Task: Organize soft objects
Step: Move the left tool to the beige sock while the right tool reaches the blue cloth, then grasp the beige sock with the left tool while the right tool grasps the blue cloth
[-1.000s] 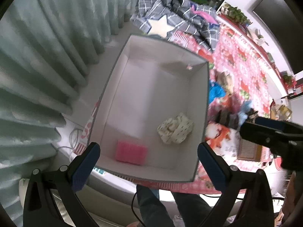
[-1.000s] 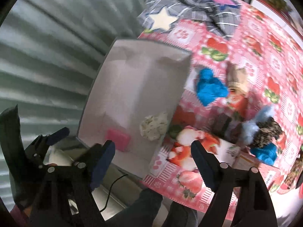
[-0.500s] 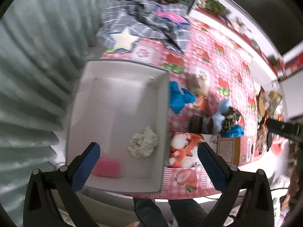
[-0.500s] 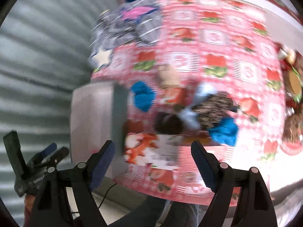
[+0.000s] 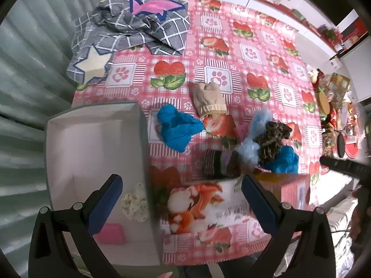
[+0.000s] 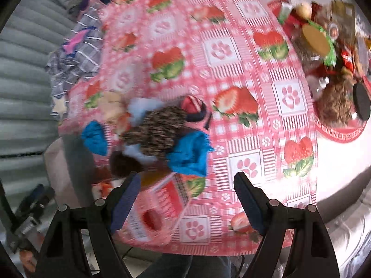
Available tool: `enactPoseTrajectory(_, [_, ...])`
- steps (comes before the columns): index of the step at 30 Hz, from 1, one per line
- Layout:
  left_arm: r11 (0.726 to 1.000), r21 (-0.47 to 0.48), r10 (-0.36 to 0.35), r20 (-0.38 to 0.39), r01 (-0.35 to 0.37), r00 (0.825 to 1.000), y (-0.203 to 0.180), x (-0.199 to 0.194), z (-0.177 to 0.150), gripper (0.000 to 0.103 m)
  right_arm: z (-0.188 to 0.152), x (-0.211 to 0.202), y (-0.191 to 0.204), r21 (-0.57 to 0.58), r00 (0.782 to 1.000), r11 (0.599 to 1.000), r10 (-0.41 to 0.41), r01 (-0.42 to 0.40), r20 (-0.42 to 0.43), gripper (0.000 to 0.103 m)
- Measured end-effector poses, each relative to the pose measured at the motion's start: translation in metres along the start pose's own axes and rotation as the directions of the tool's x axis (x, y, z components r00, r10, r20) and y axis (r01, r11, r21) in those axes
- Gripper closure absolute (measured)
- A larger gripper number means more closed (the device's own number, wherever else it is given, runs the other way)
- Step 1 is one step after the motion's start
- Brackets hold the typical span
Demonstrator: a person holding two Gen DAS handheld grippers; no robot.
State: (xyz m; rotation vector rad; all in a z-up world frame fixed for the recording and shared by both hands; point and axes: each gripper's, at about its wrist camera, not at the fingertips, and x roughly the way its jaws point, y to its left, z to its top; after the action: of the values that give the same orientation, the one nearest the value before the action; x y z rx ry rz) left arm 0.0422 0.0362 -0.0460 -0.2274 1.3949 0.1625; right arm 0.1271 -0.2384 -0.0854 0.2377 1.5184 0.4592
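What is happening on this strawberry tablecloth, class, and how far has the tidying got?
A person holds a claw in each hand, sorting soft items into a white storage box at the table's left edge. Both the left claw and the right claw are open and empty, above the table. A spotted cloth bundle and a pink sponge already lie in the box. A blue sock, a beige sock and a mixed pile of socks wait on the tablecloth.

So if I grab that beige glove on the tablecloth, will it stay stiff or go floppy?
The beige glove lies flat and creased on the tablecloth, so it will probably droop from a pinch. It looks like thin knit, so likely light. The ribbed cuff seems the thickest part, perhaps the surest grip.
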Motion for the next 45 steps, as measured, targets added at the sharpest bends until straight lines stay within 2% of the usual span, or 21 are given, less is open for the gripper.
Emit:
enactPoseTrajectory(8, [0.999,-0.013,0.040,-0.101,-0.042,0.994,-0.025,0.051,0.043,0.000,0.019,0.074,-0.017,0.061,0.987,0.994,0.102,-0.095,-0.128,0.020])
enactPoseTrajectory(11, [0.998,-0.023,0.055,-0.131,-0.059,0.990,-0.032,0.073,0.060,0.000,0.022,0.104,-0.014,0.040,0.977,0.995,0.100,-0.095,-0.187,0.020])
enactPoseTrajectory(12, [0.997,-0.028,0.064,-0.140,-0.069,0.988,-0.035,0.081,0.066,0.000,0.022,0.115,-0.014,0.022,0.976,0.997,0.073,-0.070,-0.204,0.020])
enactPoseTrajectory(15, [0.995,-0.029,0.087,-0.153,-0.092,0.984,-0.043,0.105,0.083,0.000,0.015,0.124,-0.022,-0.051,0.979,0.997,-0.070,0.061,-0.194,0.020])
enactPoseTrajectory(17, [0.994,-0.028,0.097,-0.166,-0.103,0.981,-0.048,0.121,0.094,0.000,0.007,0.124,-0.038,-0.072,0.975,0.991,-0.125,0.113,-0.184,0.020])
enactPoseTrajectory(21, [0.993,-0.029,0.103,-0.196,-0.110,0.975,-0.057,0.147,0.107,0.000,-0.011,0.112,-0.087,-0.019,0.961,0.975,-0.223,0.223,-0.164,0.020])
enactPoseTrajectory(23, [0.993,-0.020,0.114,-0.208,-0.120,0.972,-0.060,0.158,0.111,0.000,-0.018,0.105,-0.106,0.026,0.961,0.972,-0.226,0.233,-0.159,0.020])
enactPoseTrajectory(26, [0.992,-0.018,0.116,-0.232,-0.124,0.966,-0.060,0.173,0.113,0.000,-0.030,0.088,-0.122,0.093,0.985,0.985,-0.136,0.146,-0.105,0.020])
enactPoseTrajectory(28, [0.991,-0.017,0.124,-0.240,-0.132,0.963,-0.058,0.180,0.113,0.000,-0.035,0.076,-0.119,0.087,0.995,0.992,-0.090,0.094,-0.045,0.020])
enactPoseTrajectory(30, [0.990,-0.016,0.133,-0.248,-0.141,0.960,-0.056,0.186,0.113,0.000,-0.034,0.071,-0.111,0.054,0.997,0.995,-0.082,0.082,-0.001,0.020])
enactPoseTrajectory(33, [0.989,-0.018,0.135,-0.262,-0.145,0.955,-0.054,0.195,0.112,0.000,-0.030,0.078,-0.093,-0.018,0.993,0.993,-0.113,0.114,0.018,0.019])
enactPoseTrajectory(39, [0.989,-0.024,0.132,-0.295,-0.145,0.946,-0.057,0.215,0.110,0.000,-0.022,0.112,-0.075,-0.096,0.987,0.982,-0.162,0.159,-0.022,0.019])
enactPoseTrajectory(40, [0.990,-0.035,0.120,-0.287,-0.136,0.950,-0.057,0.216,0.111,0.000,-0.023,0.115,-0.074,-0.103,0.984,0.980,-0.174,0.171,-0.021,0.015])
enactPoseTrajectory(41, [0.991,-0.037,0.112,-0.288,-0.128,0.951,-0.056,0.217,0.111,0.000,-0.023,0.118,-0.072,-0.113,0.982,0.976,-0.188,0.185,-0.014,0.005])
enactPoseTrajectory(42, [0.992,-0.037,0.107,-0.289,-0.123,0.951,-0.055,0.218,0.112,0.000,-0.023,0.121,-0.069,-0.122,0.980,0.973,-0.198,0.194,-0.019,0.001])
enactPoseTrajectory(45, [0.994,-0.043,0.084,-0.294,-0.101,0.952,-0.051,0.220,0.115,0.000,-0.021,0.125,-0.062,-0.128,0.975,0.968,-0.221,0.215,-0.031,0.000])
